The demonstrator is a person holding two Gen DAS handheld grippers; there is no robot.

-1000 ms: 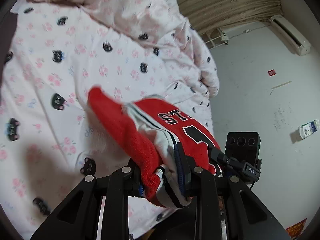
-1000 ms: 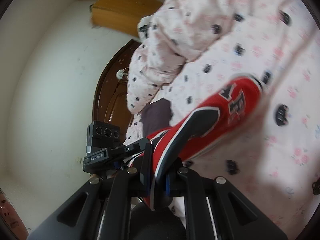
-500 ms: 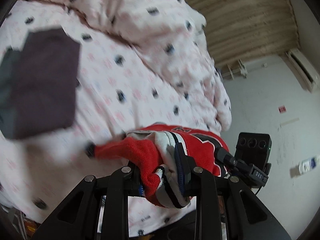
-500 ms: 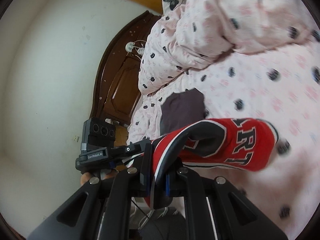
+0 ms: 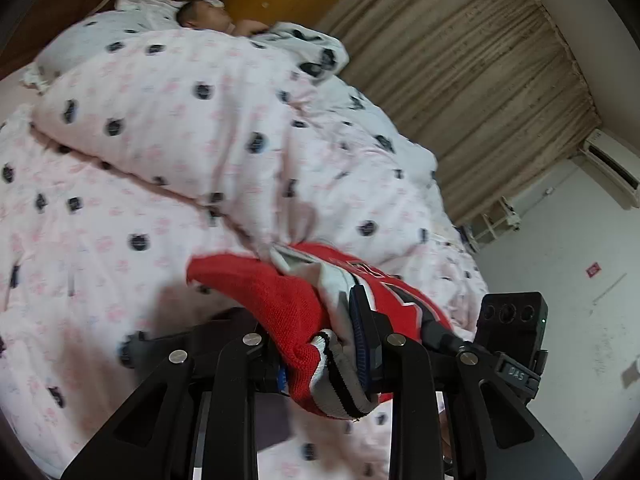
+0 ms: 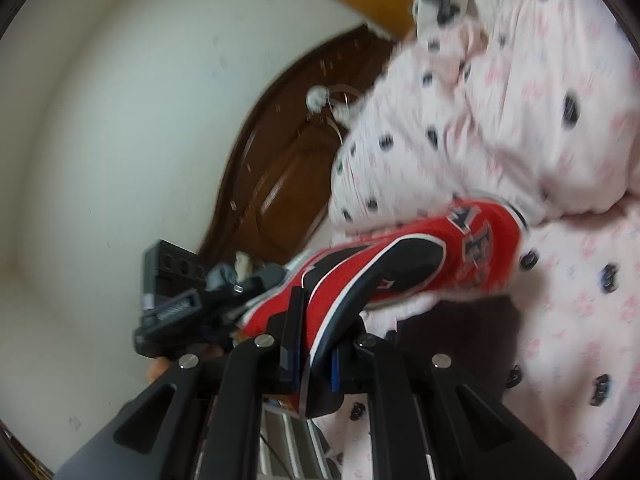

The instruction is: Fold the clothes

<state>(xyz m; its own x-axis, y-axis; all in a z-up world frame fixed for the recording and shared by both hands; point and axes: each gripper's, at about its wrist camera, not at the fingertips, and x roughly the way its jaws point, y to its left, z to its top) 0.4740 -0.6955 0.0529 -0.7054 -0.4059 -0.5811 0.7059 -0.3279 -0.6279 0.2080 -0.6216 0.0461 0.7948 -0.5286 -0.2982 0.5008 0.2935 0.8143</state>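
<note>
**Mia:** Holding the red jersey up like that, what should the tongs do now?

**Sam:** Keep both pinches tight. The left gripper is pinching a thick bunch of the red knit and its striped hem. The right gripper is pinching a thinner edge with black and white trim.

**Mia:** Where is the jersey?

**Sam:** Up in the air between the two grippers, over the pink bedsheet. It hangs near the puffy quilt. A dark cloth lies on the bed under it.

**Mia:** So how do we do it well?

**Sam:** I think we pull the two grippers apart a bit so the jersey goes flat. Then lay it down on a bare part of the sheet, not on the dark cloth or the quilt.

**Mia:** What could go wrong?

**Sam:** The left bunch looks fat. It may slip or drop in a lump.
</note>
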